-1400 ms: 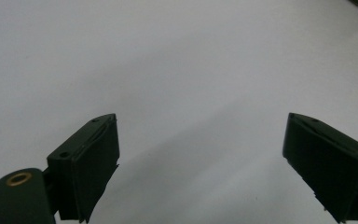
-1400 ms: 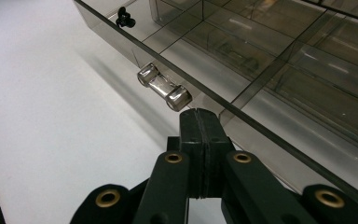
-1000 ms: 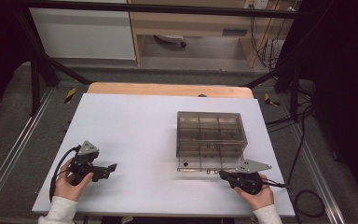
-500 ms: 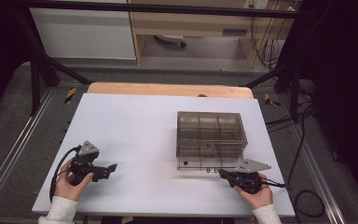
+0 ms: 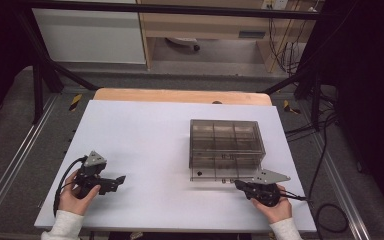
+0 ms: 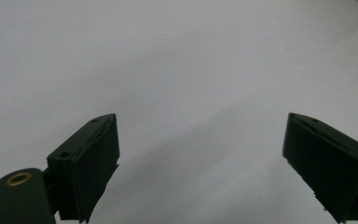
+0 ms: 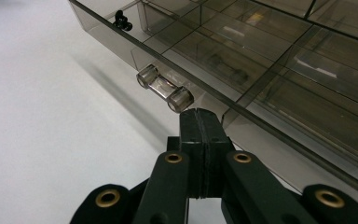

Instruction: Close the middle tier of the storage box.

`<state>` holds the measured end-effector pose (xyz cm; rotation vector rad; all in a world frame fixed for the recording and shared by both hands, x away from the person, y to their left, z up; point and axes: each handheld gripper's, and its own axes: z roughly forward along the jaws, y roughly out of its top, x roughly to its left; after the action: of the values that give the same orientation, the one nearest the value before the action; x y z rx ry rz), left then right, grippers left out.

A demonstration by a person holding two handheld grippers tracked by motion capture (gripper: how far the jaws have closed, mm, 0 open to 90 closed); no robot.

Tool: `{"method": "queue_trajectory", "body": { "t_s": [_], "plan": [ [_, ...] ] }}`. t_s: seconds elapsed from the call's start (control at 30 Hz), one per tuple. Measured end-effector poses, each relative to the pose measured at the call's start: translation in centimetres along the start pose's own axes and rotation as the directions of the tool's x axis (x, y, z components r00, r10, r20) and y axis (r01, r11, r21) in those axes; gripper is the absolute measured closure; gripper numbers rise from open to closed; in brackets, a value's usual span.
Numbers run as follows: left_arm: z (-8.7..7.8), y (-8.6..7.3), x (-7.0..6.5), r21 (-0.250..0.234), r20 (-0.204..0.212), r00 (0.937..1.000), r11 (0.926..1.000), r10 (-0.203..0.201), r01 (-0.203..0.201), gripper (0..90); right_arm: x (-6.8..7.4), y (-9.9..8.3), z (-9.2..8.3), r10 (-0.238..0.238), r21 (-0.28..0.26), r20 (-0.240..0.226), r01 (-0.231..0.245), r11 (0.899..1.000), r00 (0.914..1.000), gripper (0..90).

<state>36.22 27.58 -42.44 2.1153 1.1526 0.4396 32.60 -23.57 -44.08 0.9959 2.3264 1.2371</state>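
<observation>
A smoky clear compartment box (image 5: 225, 147) stands right of the table's middle, lid down. Its front edge carries a clear roller-shaped latch (image 7: 164, 88). My right gripper (image 5: 240, 185) lies low at the box's front, held by a hand; its jaws are pressed together with nothing between them, and the tips (image 7: 200, 116) stop just short of the latch, a little to its right. My left gripper (image 5: 118, 180) rests near the table's front left, pointing right. Its jaws (image 6: 200, 163) stand wide apart over bare white table, empty.
A small black part (image 7: 121, 18) lies in a corner compartment of the box. The white table top (image 5: 145, 135) ends in a wooden strip (image 5: 180, 96) at the far side. Cables (image 5: 65, 180) trail from both grippers, and metal rails run along the table's sides.
</observation>
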Motion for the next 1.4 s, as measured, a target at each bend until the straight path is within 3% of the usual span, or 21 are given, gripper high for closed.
{"method": "queue_trajectory", "body": {
  "t_s": [1.4],
  "plan": [
    [0.12,-0.03,-0.06,0.005,0.002,1.0,1.0,0.001,-0.001,10.2,-0.63,0.5,0.55,0.003,-0.031,0.041,-0.001,1.0,0.9992,90.0]
  ]
}}
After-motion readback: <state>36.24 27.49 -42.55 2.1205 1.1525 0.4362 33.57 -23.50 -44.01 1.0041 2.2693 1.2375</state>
